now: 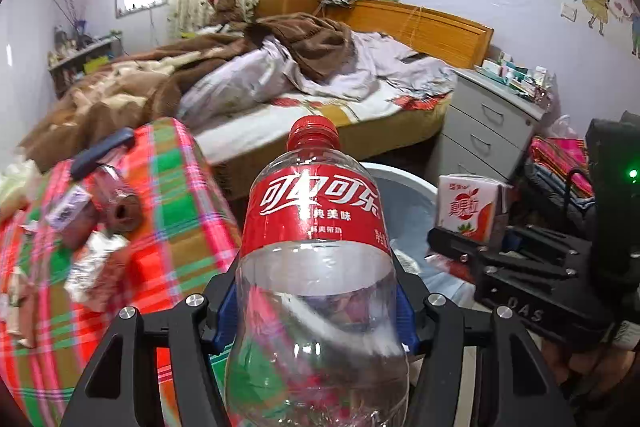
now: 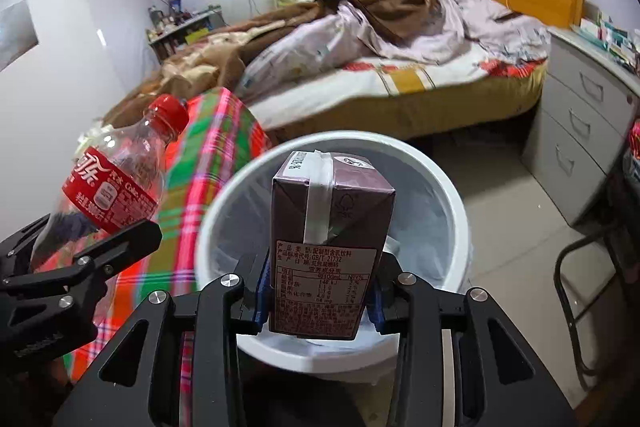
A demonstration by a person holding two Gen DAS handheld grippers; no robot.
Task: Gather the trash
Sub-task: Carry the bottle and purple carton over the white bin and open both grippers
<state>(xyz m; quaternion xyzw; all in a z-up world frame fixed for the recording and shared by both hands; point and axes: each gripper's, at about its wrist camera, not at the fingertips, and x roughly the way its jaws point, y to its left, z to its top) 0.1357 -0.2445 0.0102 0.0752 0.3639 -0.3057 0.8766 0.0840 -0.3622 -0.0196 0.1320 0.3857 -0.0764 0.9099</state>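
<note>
With our left hand-held gripper pinching the empty cola bottle and our right hand-held gripper pinching the drink carton at frame centre, we judge that releasing the bottle short of the white bin could bounce it off the rim.

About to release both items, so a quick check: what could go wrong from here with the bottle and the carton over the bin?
1. The cola bottle in the left gripper looks to sit over the plaid cloth, beside the white bin; released now, it may miss.
2. The drink carton in the right gripper appears to hang near the bin's near rim, so it could clip it.
3. The grippers are close and could bump.
</note>
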